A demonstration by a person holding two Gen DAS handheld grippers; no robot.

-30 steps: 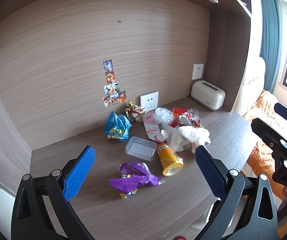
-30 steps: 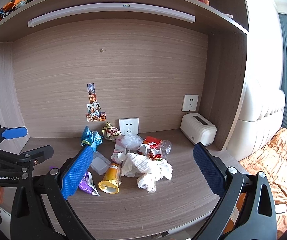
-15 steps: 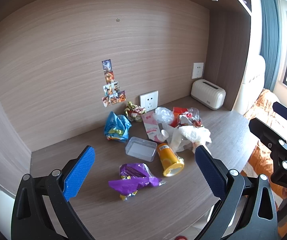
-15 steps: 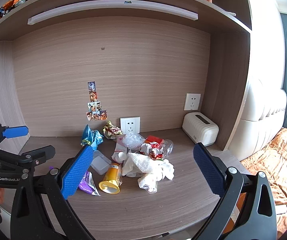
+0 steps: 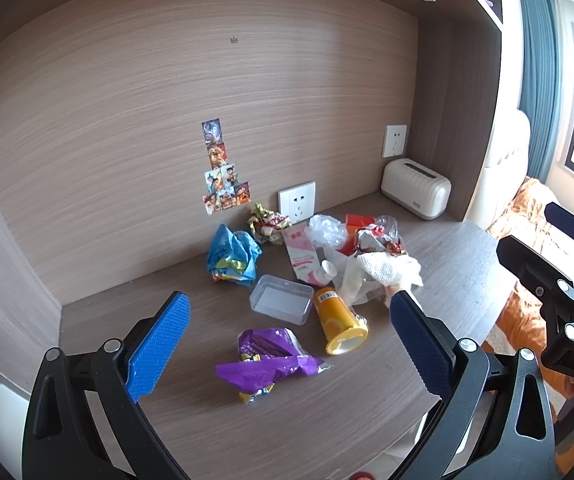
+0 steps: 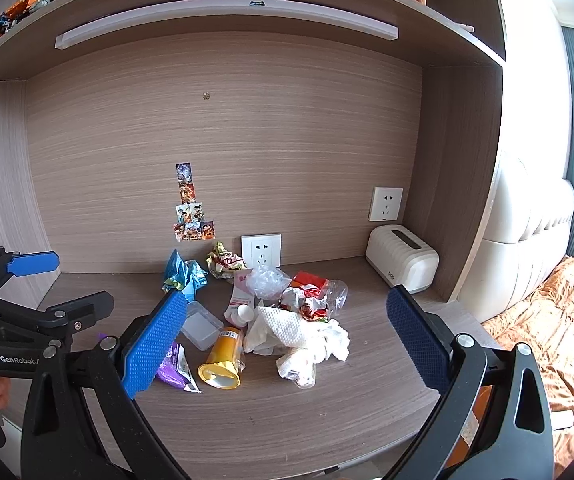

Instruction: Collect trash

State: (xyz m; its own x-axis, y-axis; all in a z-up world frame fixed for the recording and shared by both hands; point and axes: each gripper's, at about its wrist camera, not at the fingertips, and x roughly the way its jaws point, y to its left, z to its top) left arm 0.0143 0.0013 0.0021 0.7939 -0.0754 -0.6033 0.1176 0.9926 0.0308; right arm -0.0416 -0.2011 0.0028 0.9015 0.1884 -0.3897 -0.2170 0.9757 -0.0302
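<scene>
Trash (image 6: 271, 320) heaped mid-desk (image 6: 327, 408), purple wrapper (image 5: 267, 360) nearest; far pieces overlapping, hard to separate. Left gripper (image 5: 287, 344) and right gripper (image 6: 287, 332) both spread wide, empty, above near edge. Toaster (image 6: 403, 258) far right.

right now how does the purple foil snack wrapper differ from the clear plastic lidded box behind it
The purple foil snack wrapper is crumpled, opaque and shiny; the clear plastic box is rigid, rectangular and see-through. The wrapper lies nearer the desk's front edge, the box closer to the trash pile. Both rest on the desk, untouched, with both grippers open.
</scene>
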